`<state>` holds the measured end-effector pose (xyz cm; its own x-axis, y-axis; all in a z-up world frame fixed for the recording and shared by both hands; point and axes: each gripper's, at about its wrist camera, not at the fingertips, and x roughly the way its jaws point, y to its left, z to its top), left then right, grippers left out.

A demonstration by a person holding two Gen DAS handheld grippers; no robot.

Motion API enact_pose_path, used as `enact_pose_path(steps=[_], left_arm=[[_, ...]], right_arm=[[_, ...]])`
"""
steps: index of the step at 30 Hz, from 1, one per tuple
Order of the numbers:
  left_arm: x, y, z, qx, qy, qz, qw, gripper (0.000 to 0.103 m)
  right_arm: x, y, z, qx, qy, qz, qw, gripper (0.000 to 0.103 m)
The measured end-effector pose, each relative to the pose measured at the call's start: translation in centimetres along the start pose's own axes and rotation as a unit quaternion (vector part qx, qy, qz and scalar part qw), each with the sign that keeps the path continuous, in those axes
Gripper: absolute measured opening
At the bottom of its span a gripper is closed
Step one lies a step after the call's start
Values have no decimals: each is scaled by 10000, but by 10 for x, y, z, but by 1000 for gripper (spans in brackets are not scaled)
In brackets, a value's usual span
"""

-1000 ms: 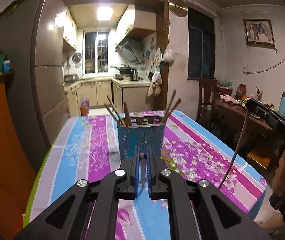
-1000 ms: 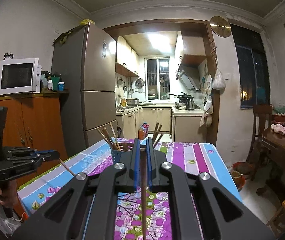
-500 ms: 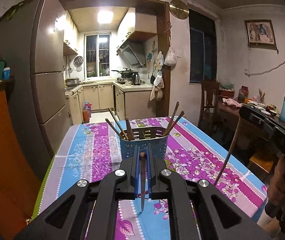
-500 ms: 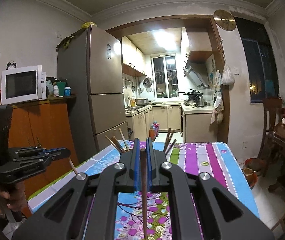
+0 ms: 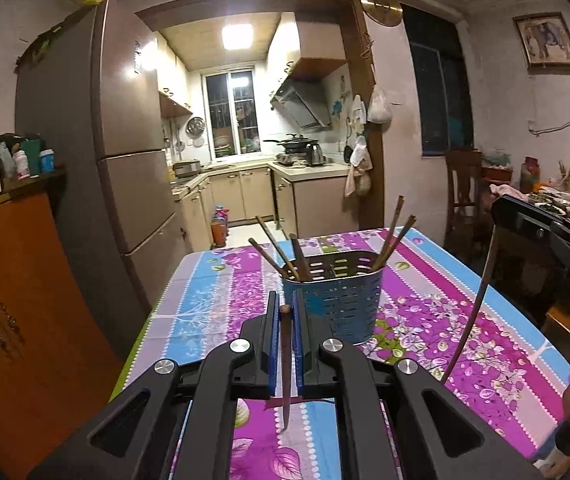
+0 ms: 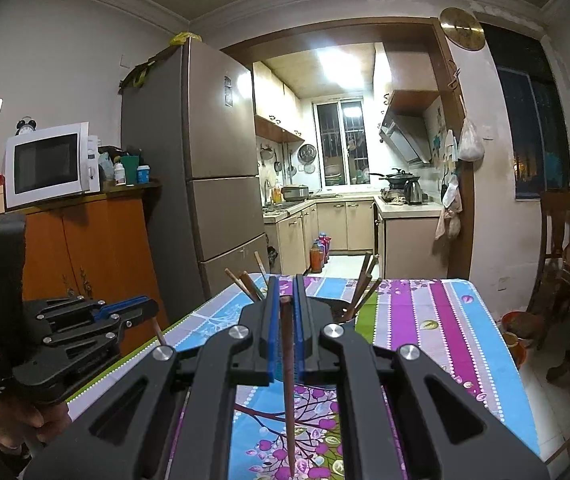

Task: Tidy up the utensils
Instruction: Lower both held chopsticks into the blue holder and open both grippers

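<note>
Jaws of the left gripper (image 5: 284, 312) are clamped on a chopstick (image 5: 285, 364), its point hanging down; the right gripper (image 6: 284, 304) pinches another chopstick (image 6: 288, 384) likewise; both have lifted slightly since a second ago, nearing the holder (image 5: 335, 292) mid-surface (image 5: 485, 320), where five sticks already stand; dropping these in looks next.

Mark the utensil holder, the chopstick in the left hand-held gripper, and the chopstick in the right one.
utensil holder (image 5: 339, 300), left wrist view, perforated front wall.
left chopstick (image 5: 285, 364), left wrist view, shaft between the pads.
right chopstick (image 6: 288, 368), right wrist view, shaft between the pads.
</note>
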<state>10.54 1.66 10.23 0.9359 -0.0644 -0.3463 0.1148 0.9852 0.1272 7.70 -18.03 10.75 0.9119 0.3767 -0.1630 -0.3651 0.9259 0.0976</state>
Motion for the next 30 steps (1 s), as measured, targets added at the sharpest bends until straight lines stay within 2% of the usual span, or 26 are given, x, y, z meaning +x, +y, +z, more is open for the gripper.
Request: enact_pose_path(steps=[13, 18, 24, 26, 30], left_arm=[[-3, -3, 2, 234, -143, 507, 9983, 8], [-2, -3, 3, 247, -146, 514, 9983, 8], [3, -6, 12, 320, -219, 537, 9978, 8], [5, -7, 16, 316, -235, 498, 9980, 8], [17, -5, 46, 130, -205, -87, 9997, 8]], right_arm=[[9, 7, 5, -94, 110, 113, 9998, 5], [10, 9, 7, -139, 95, 100, 9998, 5], [18, 8, 27, -231, -35, 66, 9997, 5], [22, 6, 33, -280, -69, 39, 9996, 5], [34, -2, 58, -198, -227, -38, 9995, 5]])
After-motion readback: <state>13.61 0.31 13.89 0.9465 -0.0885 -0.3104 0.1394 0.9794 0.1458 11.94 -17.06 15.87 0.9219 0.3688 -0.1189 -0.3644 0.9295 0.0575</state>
